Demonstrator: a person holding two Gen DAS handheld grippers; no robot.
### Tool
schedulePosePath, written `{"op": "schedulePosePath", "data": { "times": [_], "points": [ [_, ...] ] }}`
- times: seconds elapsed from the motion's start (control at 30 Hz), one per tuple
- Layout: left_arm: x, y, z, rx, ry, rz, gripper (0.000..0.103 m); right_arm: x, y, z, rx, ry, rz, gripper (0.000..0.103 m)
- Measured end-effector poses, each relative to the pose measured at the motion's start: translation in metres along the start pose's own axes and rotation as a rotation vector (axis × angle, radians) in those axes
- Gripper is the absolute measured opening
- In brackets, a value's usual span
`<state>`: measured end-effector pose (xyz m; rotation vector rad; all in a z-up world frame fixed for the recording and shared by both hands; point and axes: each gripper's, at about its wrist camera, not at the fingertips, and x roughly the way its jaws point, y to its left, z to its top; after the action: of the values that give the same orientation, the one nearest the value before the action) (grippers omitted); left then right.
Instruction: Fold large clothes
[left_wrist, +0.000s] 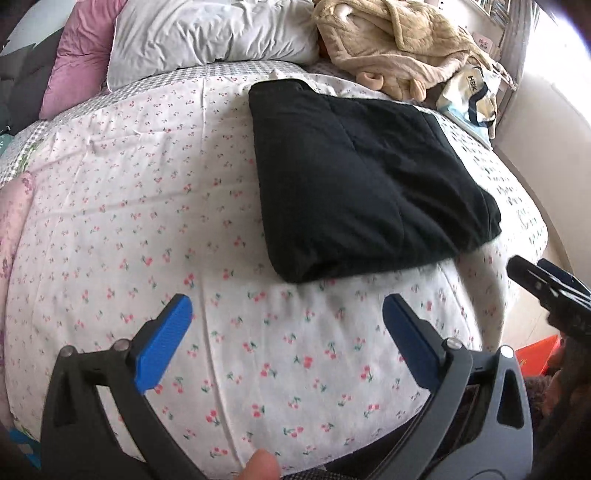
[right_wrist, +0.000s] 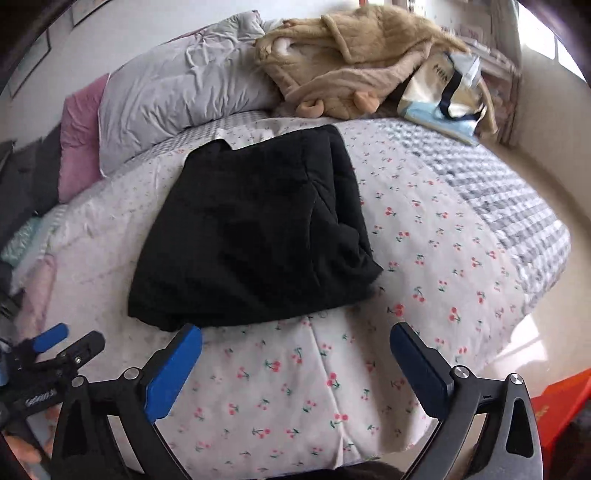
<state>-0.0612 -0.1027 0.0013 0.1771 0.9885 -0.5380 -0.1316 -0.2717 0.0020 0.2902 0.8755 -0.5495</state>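
On the bed (left_wrist: 110, 221): black garment (left_wrist: 362, 184) is lying folded, untouched.
Left tool (left_wrist: 286, 343): we are holding it wide, empty, short of the fabric.
Right tool (right_wrist: 295, 369): we are holding it wide, empty, near the hem, likely done.

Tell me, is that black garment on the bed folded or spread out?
Folded. The black garment lies as a compact, thick rectangle on the cherry-print bedspread, with layered edges at its near corner. Neither gripper touches it.

Bare bedspread (left_wrist: 129, 221) lies left of the black garment (left_wrist: 362, 177); pillow (left_wrist: 207, 33), robe (left_wrist: 399, 40) and bag (left_wrist: 472, 96) crowd the far edge.
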Motion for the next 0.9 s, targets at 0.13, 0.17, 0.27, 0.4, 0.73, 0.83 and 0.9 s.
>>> {"op": "schedulePosePath", "data": {
  "times": [0.13,0.17,0.27,0.4,0.73,0.83,0.9],
  "points": [
    [0.007,-0.001,-0.016,0.016,0.008,0.026,0.102,0.012,0.002,-0.012,0.054,0.037,-0.069,0.102],
    [0.007,-0.001,-0.018,0.018,0.013,0.023,0.102,0.012,0.004,-0.012,0.046,0.027,-0.069,0.102],
    [0.009,0.000,-0.018,0.006,0.028,-0.005,0.102,0.009,0.013,-0.011,0.014,0.001,-0.082,0.102],
    [0.010,-0.001,-0.017,-0.001,0.027,-0.007,0.102,0.015,0.020,-0.015,-0.013,0.018,-0.090,0.102],
    [0.010,-0.007,-0.015,0.011,0.024,-0.014,0.102,0.023,0.033,-0.024,-0.065,0.053,-0.078,0.102],
    [0.011,-0.008,-0.015,0.012,0.027,-0.014,0.102,0.024,0.035,-0.024,-0.068,0.053,-0.078,0.102],
    [0.011,-0.008,-0.015,0.011,0.027,-0.014,0.102,0.024,0.034,-0.025,-0.068,0.055,-0.076,0.102]
  ]
}}
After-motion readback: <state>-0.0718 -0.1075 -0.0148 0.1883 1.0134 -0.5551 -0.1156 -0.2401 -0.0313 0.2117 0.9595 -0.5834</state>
